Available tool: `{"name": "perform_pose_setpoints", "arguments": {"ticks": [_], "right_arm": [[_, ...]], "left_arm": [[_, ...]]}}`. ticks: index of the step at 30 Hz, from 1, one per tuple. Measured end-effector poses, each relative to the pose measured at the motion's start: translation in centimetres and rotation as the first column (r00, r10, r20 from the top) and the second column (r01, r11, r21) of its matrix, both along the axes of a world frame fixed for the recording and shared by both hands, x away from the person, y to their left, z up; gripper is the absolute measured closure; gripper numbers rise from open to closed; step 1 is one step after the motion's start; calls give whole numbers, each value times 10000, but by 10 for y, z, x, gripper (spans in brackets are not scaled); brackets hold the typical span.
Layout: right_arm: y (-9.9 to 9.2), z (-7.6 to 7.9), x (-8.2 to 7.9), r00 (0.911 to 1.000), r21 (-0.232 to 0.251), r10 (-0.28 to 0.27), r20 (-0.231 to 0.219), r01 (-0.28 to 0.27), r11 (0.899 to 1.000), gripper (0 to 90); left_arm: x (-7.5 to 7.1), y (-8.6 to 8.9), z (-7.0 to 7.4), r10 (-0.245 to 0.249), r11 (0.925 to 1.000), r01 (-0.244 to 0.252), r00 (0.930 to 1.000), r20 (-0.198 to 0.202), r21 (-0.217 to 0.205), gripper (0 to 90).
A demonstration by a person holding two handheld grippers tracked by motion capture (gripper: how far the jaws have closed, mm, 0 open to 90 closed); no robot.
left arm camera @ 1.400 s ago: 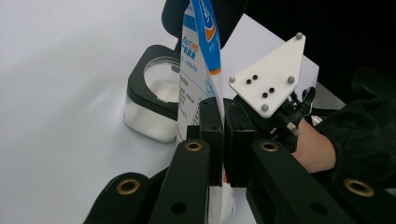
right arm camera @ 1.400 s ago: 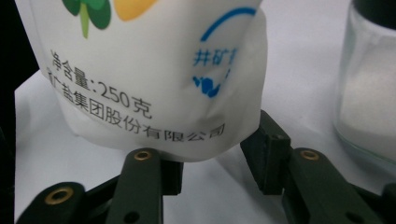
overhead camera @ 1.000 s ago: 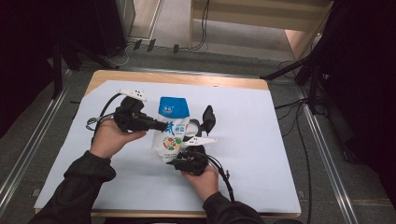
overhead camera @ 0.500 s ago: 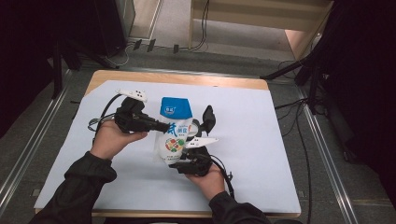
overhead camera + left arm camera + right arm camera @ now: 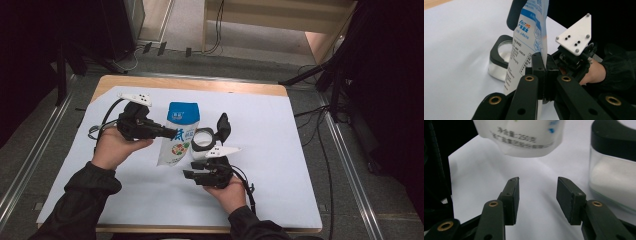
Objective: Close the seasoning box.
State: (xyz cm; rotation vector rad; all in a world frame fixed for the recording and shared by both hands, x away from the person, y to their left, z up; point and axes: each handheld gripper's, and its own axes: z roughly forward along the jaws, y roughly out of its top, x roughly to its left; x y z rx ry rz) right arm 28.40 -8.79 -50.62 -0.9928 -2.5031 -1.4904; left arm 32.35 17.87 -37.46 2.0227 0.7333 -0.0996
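A white and blue pouch (image 5: 179, 132) hangs upright over the white table cover, clear of it at the bottom. My left gripper (image 5: 169, 133) is shut on the pouch's side edge (image 5: 543, 72). Just right of the pouch stands a glass jar (image 5: 204, 142) of white powder, its black hinged lid (image 5: 223, 126) flipped open. My right gripper (image 5: 191, 169) lies low in front of the jar. Its jaws have just been opening and hold nothing (image 5: 537, 192). The pouch's lower end (image 5: 524, 137) hangs beyond them, with the jar (image 5: 614, 177) to their right.
A white sheet (image 5: 280, 165) covers the wooden table (image 5: 200, 84). Cables trail from both grippers across it. Metal rails and dark stands flank the table on the floor.
The right gripper has eased slightly away from the pouch's lower end. The left hand, the pouch and the jar have stayed where they were.
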Motion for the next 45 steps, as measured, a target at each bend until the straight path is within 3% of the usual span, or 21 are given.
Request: {"name": "perform_pose_setpoints", "arguments": {"ticks": [8, 18, 23, 33, 39, 45], "right_arm": [[-17, 8, 2, 9999, 1, -98, 75, 98, 10000, 548], [-49, 18, 9, 9974, 16, -693, 180, 693, 9976, 553], [-60, 22, 12, 9953, -266, -855, 453, 867, 9959, 564], [-79, 26, 24, 9899, -267, -1357, 399, 1368, 9902, 591], [-88, 26, 31, 9858, -383, -1648, 307, 1660, 9854, 625], [-99, 26, 42, 9793, -280, -2022, 110, 2024, 9789, 692]], "left_arm": [[0, 12, 2, 215, 9997, -214, 9997, 85, -130, 900], [6, 41, 0, 1126, 9936, -1125, 9936, 128, -105, 900], [11, 52, -5, 1579, 9874, -1580, 9873, 142, 8, 900], [30, 68, -16, 2207, 9753, -2207, 9753, 42, 8, 900], [43, 75, -23, 2697, 9626, -2704, 9622, 379, 148, 900], [51, 83, -37, 3099, 9494, -3113, 9501, 369, 424, 900]]}}
